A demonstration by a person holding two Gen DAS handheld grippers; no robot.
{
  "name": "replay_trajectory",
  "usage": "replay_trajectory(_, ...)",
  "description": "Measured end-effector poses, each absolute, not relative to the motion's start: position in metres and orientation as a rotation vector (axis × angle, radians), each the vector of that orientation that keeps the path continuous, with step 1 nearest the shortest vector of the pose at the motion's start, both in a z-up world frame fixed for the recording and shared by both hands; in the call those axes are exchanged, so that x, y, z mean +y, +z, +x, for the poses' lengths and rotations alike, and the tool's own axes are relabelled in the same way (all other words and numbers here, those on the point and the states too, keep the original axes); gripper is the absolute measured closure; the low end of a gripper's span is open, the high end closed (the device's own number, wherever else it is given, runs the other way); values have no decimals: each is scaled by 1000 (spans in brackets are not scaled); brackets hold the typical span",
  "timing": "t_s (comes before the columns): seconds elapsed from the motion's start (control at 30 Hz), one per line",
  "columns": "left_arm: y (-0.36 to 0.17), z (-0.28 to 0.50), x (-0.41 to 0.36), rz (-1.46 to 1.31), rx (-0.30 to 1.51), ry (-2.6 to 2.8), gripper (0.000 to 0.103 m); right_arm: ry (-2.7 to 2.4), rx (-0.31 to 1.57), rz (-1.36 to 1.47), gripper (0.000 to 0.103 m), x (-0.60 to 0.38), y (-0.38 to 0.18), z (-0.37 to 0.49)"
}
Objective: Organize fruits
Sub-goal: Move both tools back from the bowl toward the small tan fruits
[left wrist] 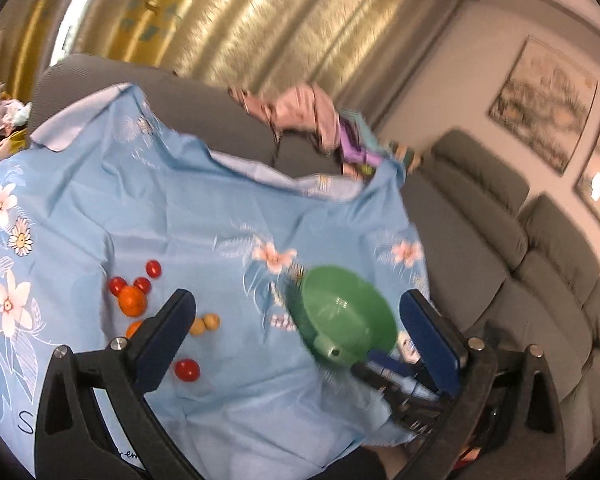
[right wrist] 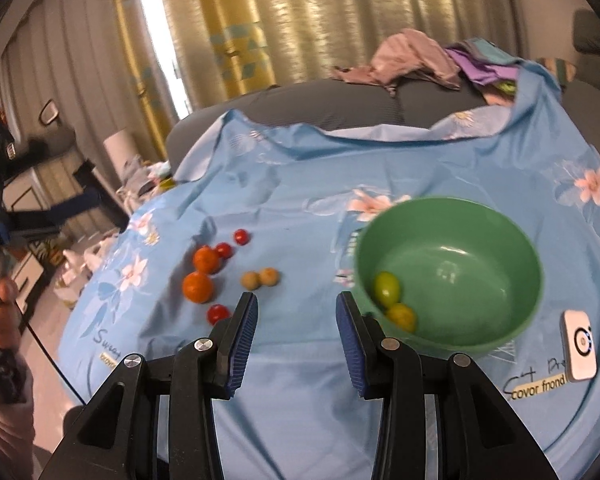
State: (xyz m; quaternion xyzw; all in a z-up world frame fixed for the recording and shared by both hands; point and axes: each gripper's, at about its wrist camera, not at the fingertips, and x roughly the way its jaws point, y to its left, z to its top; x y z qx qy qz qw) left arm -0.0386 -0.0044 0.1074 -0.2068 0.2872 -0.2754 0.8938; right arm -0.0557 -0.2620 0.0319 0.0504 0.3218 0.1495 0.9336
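A green bowl (right wrist: 460, 240) stands on the blue flowered cloth (right wrist: 300, 184) with a green-yellow fruit (right wrist: 387, 288) and a yellow fruit (right wrist: 401, 317) inside. Left of it lie two oranges (right wrist: 197, 287), three cherry tomatoes (right wrist: 217, 313) and two tan round fruits (right wrist: 250, 280). My right gripper (right wrist: 296, 300) hangs open above the cloth, just left of the bowl's near rim, nothing between its pads. My left gripper (left wrist: 296, 298) is wide open and empty above the cloth, with the bowl (left wrist: 344, 312) near its right finger and the loose fruit (left wrist: 132, 301) by its left finger.
A white gadget (right wrist: 578, 344) lies on the cloth right of the bowl. Crumpled clothes (right wrist: 412, 60) are piled on the grey sofa back (right wrist: 320, 100) behind. The cloth's left edge drops to the floor. A person's hand (right wrist: 2, 300) shows at the far left.
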Motion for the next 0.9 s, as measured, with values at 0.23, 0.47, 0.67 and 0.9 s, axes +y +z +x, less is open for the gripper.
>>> replay_trajectory(0.23,114,-67,41,-634,357,-731,1,347,665,45,62,-235,37,-59)
replay_trajectory(0.47,99,-78,38,-573,394,-757,0,365,680,37,62,-226,31,-60)
replay_trajectory(0.67,64,-58,30,-371,625,-560,0,364,712,37,62,-226,22,-54)
replay_trajectory(0.9,21,-40,10,-75,772,-393,1,410,766,56,62,-219,5,-40)
